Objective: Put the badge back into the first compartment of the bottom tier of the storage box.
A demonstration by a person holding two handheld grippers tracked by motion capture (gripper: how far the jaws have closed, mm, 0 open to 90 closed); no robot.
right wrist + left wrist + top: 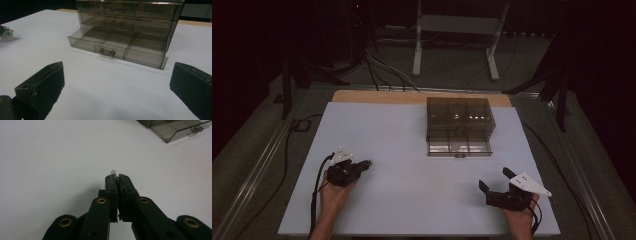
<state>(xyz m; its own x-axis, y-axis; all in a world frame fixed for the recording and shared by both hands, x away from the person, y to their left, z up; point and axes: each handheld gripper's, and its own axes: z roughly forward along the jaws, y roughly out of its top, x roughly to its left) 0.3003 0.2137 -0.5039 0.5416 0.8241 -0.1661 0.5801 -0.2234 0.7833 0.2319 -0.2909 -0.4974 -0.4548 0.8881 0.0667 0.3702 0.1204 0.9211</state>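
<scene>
A smoky clear plastic drawer box (pixel 459 117) stands at the far middle of the white table (pixel 392 130). Its bottom drawer (pixel 458 146) is pulled out toward me, and the compartments (pixel 117 41) look empty behind the small handle (pixel 107 52). My left gripper (pixel 366 163) rests low at the near left, shut on a small silvery piece (pixel 114 172) that pokes out past its tips (pixel 117 177). At the near right my right gripper (pixel 495 179) stands wide open (pixel 116 72) with nothing between its jaws, pointing at the open drawer. A corner of that drawer (pixel 175 130) shows in the left gripper view.
A wooden strip (pixel 377 96) runs along the table's far edge. Behind it, a grey metal stand (pixel 457 25) and cables (pixel 382 70) sit on the floor. Bare white table lies between both grippers and the drawer box.
</scene>
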